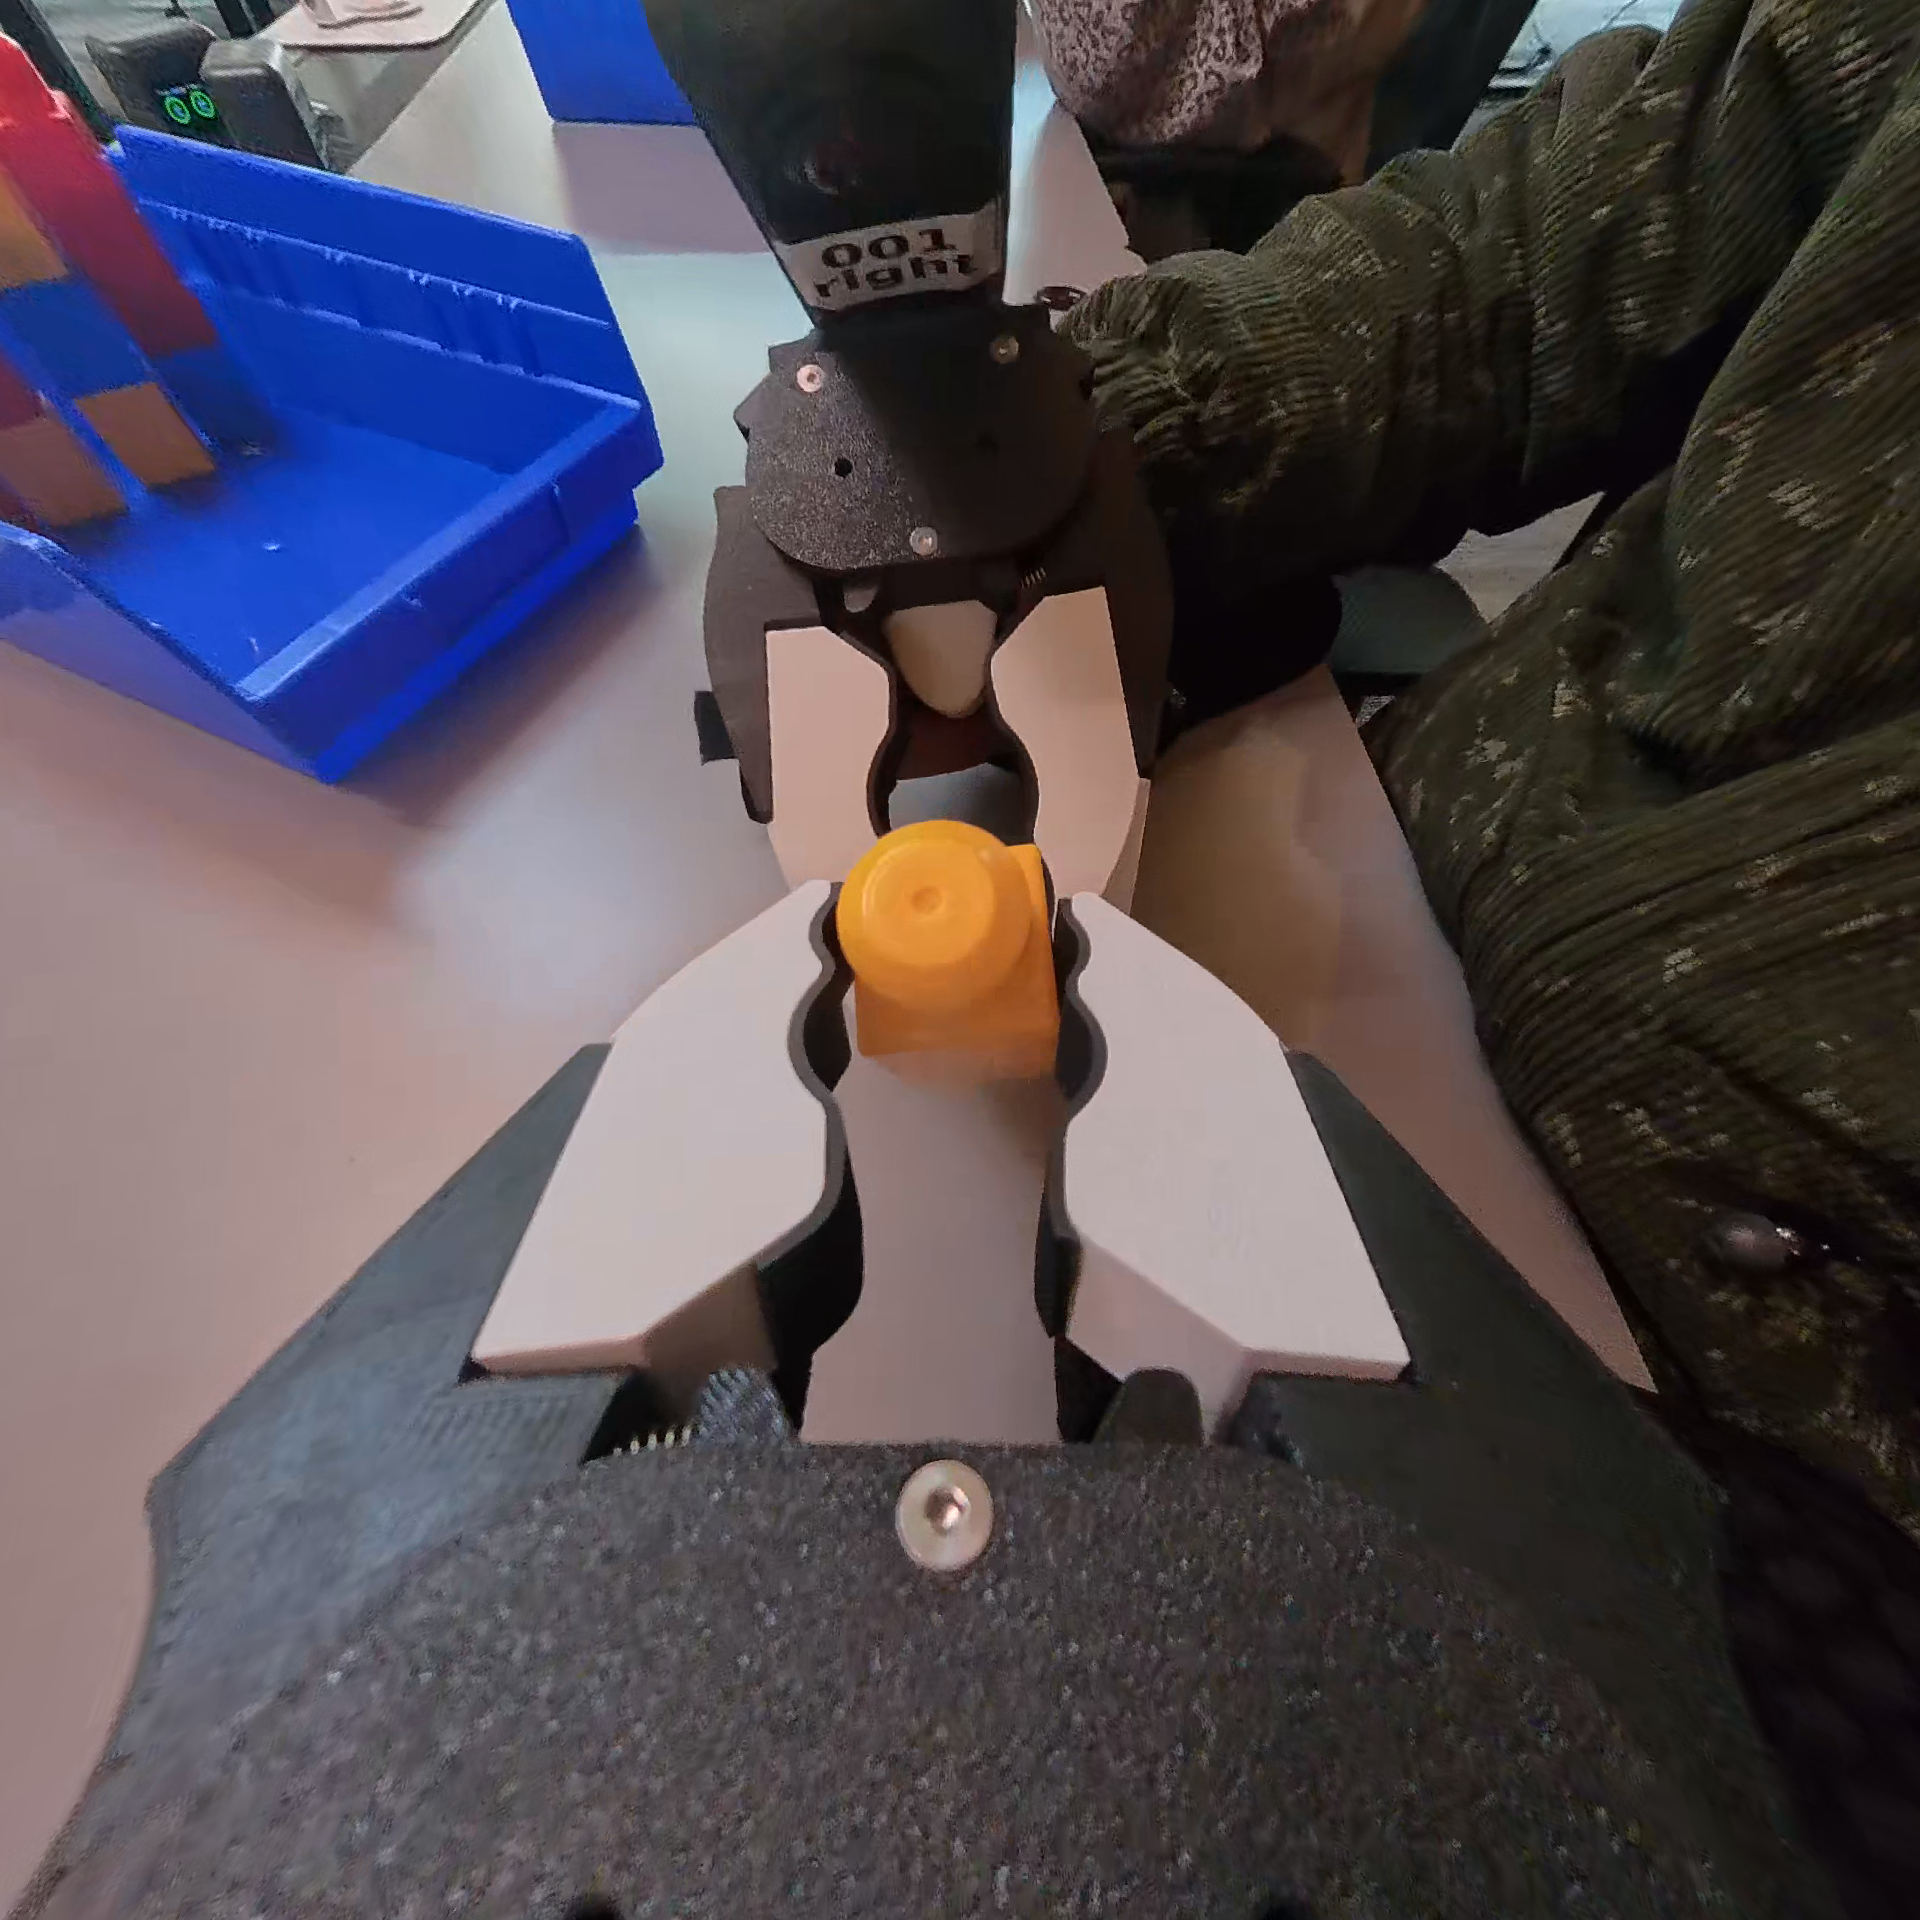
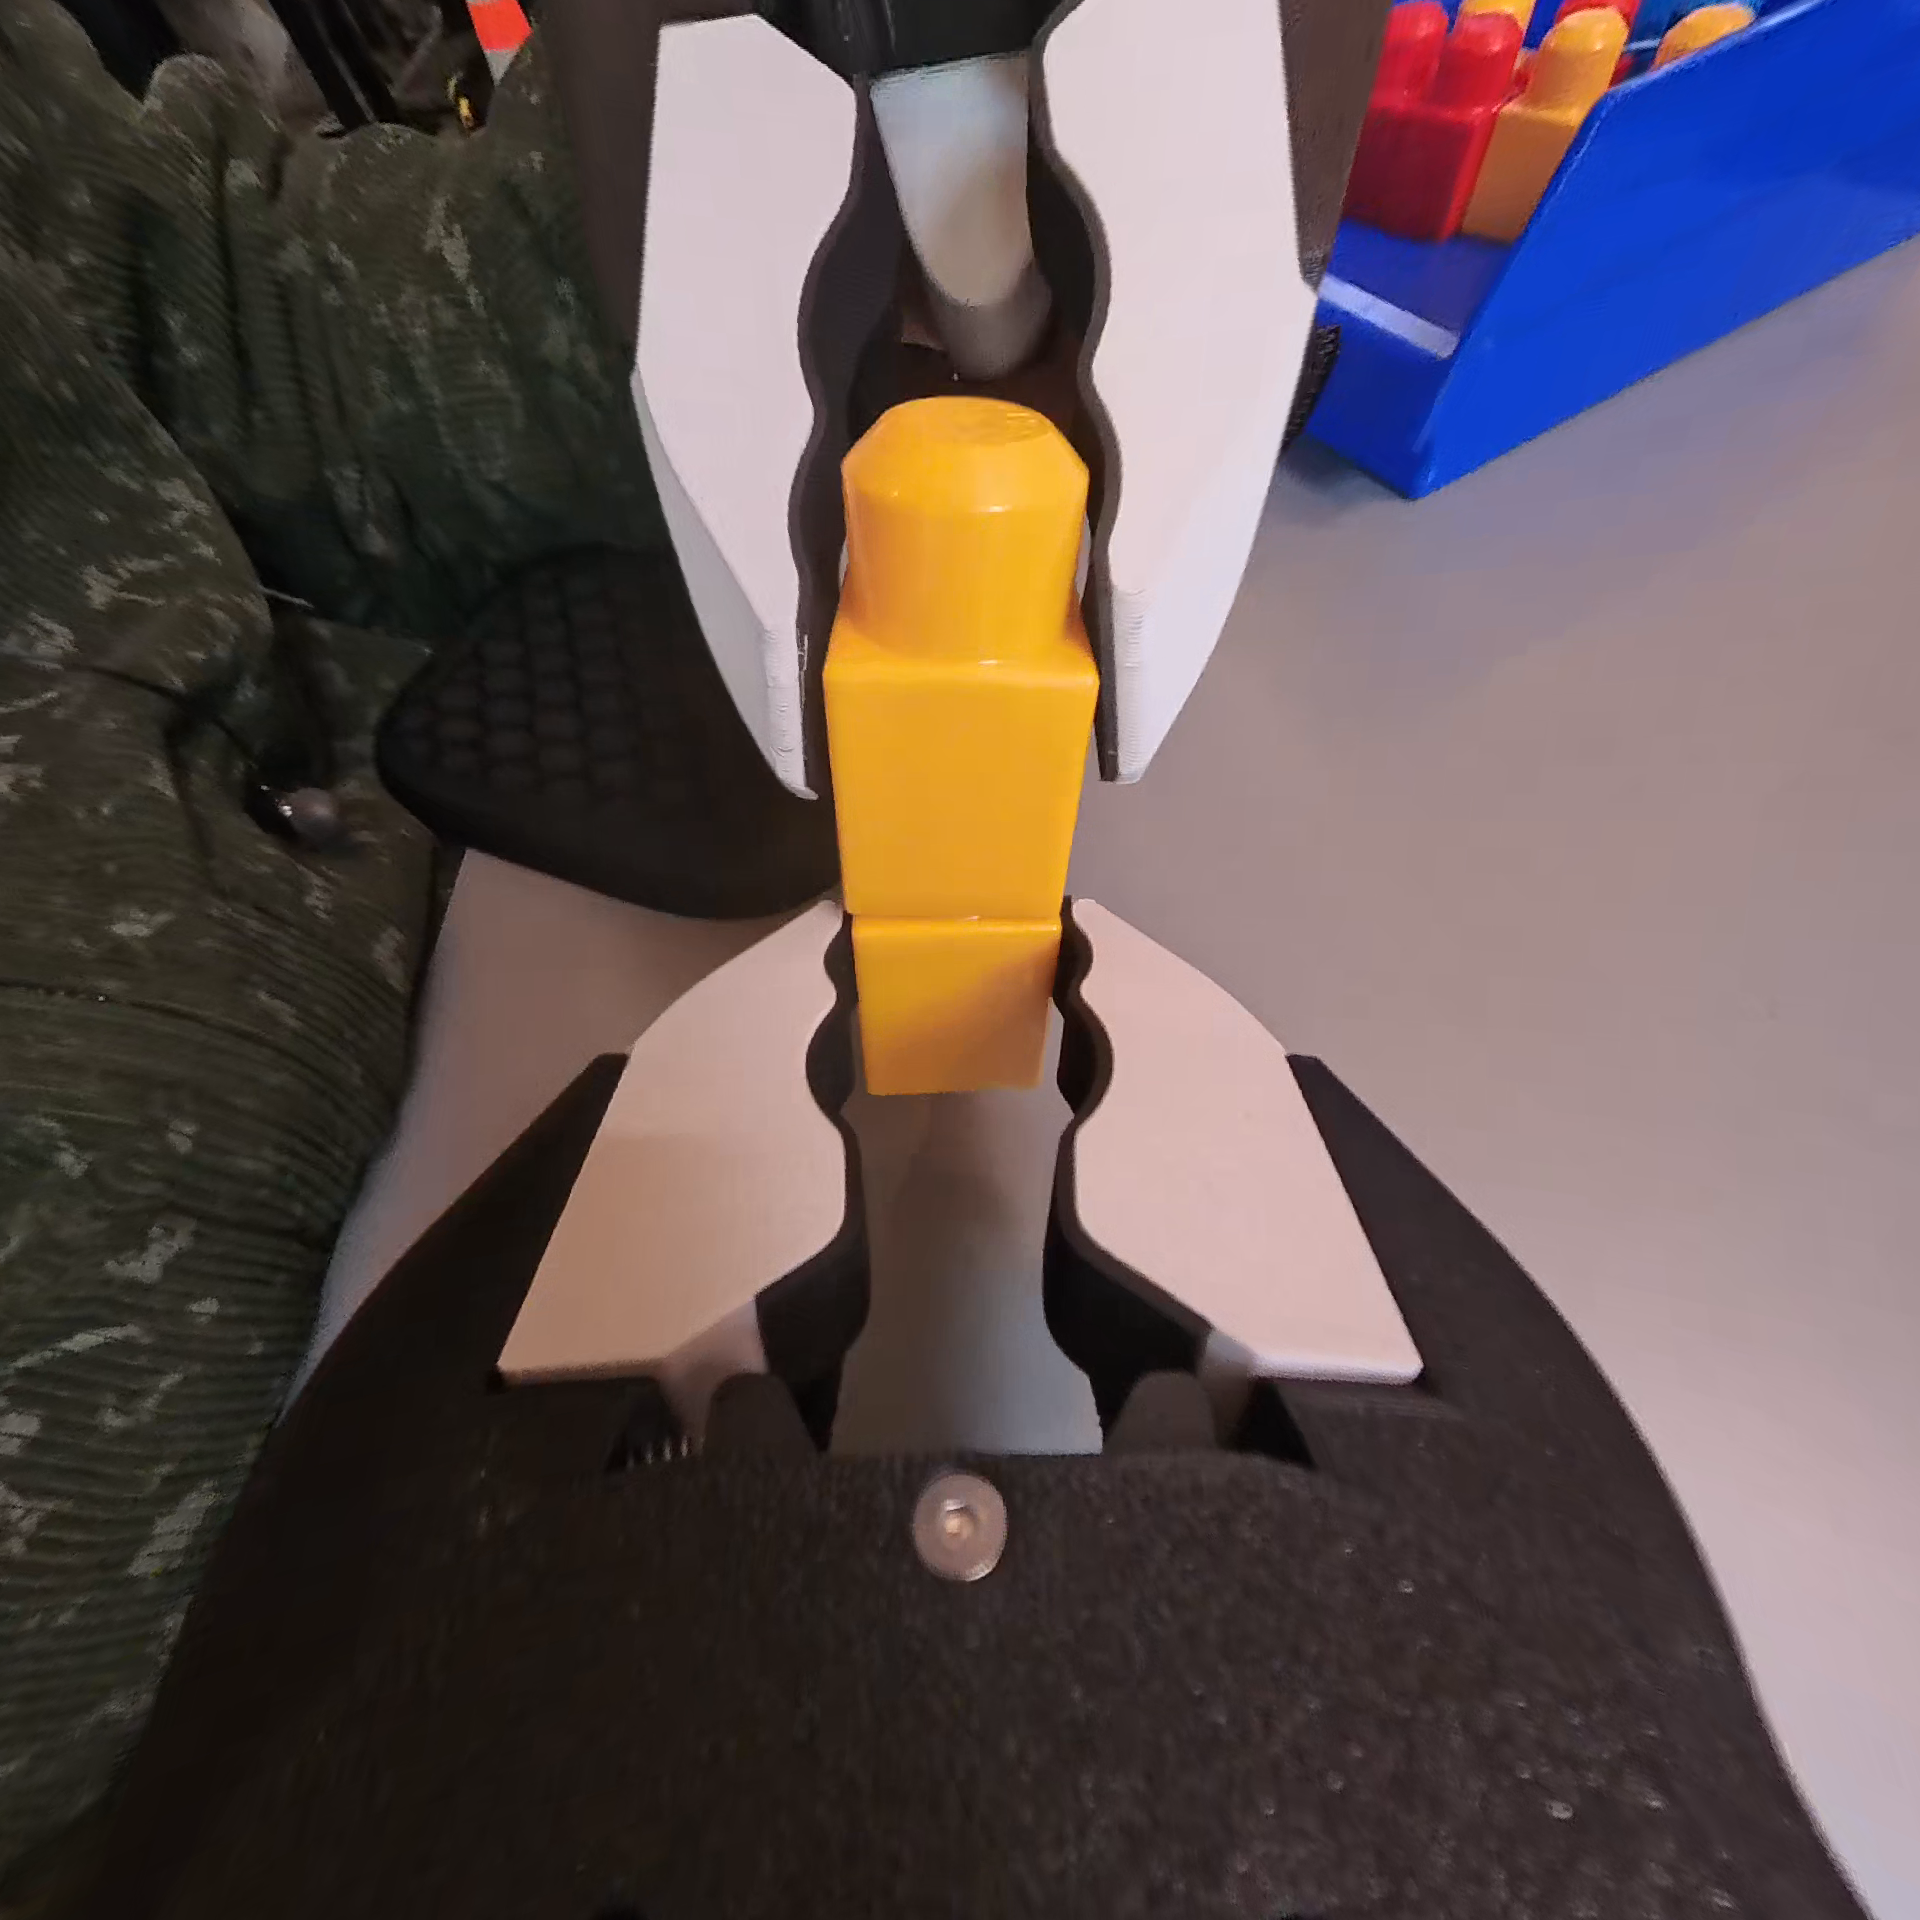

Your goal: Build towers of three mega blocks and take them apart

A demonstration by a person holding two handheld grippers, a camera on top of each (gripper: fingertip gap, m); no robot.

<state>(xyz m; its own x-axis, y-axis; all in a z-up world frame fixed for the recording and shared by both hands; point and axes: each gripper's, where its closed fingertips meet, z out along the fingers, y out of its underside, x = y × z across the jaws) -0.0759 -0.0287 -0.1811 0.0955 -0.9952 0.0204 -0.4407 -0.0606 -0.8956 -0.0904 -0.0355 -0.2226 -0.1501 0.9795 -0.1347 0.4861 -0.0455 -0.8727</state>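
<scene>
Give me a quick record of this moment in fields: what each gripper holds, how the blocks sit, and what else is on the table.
left gripper: shut on the upper orange plastic block, stud end towards it
right gripper: shut on the lower orange plastic block
block relation: two orange blocks joined end to end, seam visible between them
position: held above the grey table, between the facing grippers
blue plastic bin: on the table, holding red, orange and blue blocks
person: green patterned sleeve beside the grippers

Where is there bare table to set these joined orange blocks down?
Bare table lies left of the two hand-held grippers, in front of the blue bin. The right is crowded: table edge and the person's green sleeve. The bin's near half is also bare.
</scene>
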